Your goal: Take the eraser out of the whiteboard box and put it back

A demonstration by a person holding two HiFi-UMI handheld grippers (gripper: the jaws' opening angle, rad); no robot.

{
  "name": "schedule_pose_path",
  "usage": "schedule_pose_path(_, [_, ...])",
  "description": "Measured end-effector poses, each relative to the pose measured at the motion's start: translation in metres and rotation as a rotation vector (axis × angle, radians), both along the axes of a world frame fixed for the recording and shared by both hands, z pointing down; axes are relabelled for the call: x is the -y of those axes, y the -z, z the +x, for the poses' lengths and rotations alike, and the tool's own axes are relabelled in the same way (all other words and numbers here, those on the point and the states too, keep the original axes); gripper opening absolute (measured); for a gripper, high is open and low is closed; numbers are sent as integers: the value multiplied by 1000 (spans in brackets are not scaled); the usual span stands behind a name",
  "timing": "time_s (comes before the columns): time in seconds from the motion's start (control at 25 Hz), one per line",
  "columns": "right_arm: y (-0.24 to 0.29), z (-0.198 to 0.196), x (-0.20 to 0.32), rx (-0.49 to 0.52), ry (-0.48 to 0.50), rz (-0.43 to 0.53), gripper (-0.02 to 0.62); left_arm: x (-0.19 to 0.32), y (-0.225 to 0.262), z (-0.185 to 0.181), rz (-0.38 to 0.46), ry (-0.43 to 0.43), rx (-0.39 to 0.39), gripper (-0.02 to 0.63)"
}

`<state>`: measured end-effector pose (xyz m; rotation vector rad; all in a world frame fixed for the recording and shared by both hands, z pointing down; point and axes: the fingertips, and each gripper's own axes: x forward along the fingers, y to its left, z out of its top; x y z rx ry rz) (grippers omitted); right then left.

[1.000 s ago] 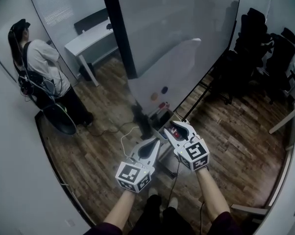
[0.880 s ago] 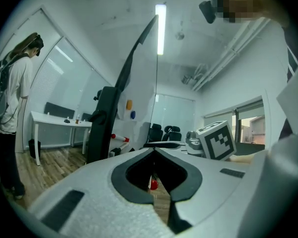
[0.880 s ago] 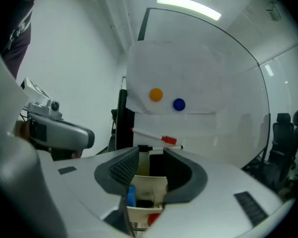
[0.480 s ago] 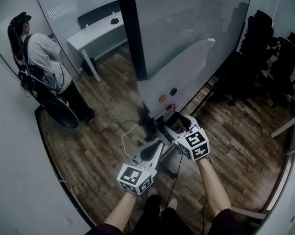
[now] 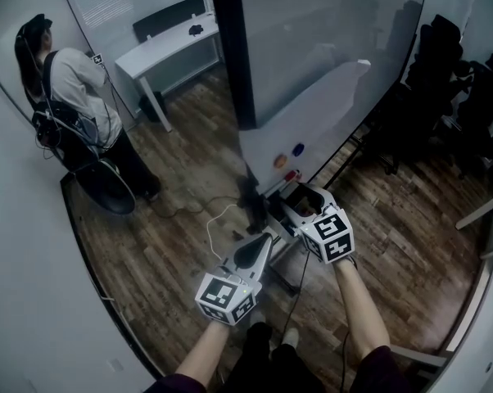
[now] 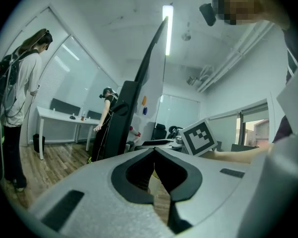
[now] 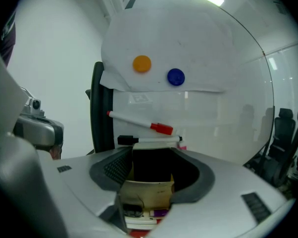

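The left claw [image 6: 154, 152] is nearest, level, its jaws together on nothing. Ahead of it the right claw [image 7: 153, 155] has just been opening. Its jaws stand wide on either side of the tan box [image 7: 148, 191], with the pads clear of the dark block inside, probably the eraser [image 7: 154, 168]. The return looks done, and only backing out is left. The box walls sit close beside the jaws. The marker [image 7: 141, 123] and whiteboard [image 7: 198, 38] rise just beyond, so free room lies back and up. The chairs [image 5: 451, 80] and a person [image 5: 70, 97] are well apart.
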<state>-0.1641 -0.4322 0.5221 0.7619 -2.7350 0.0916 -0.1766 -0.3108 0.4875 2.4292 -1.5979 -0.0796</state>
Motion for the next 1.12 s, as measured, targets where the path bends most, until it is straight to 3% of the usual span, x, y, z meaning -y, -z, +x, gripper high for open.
schedule_pose_path(0.4, [31, 11, -11, 60, -9, 33, 230, -1, 18, 6, 35, -2, 3, 5])
schedule_pose_path(0.88, [137, 54, -64, 207, -43, 173, 230, -21, 110, 36, 174, -5, 59, 5])
schedule_pose_path(1.12, [164, 73, -96, 242, -50, 213, 230, -43, 139, 55, 229, -20, 76, 5])
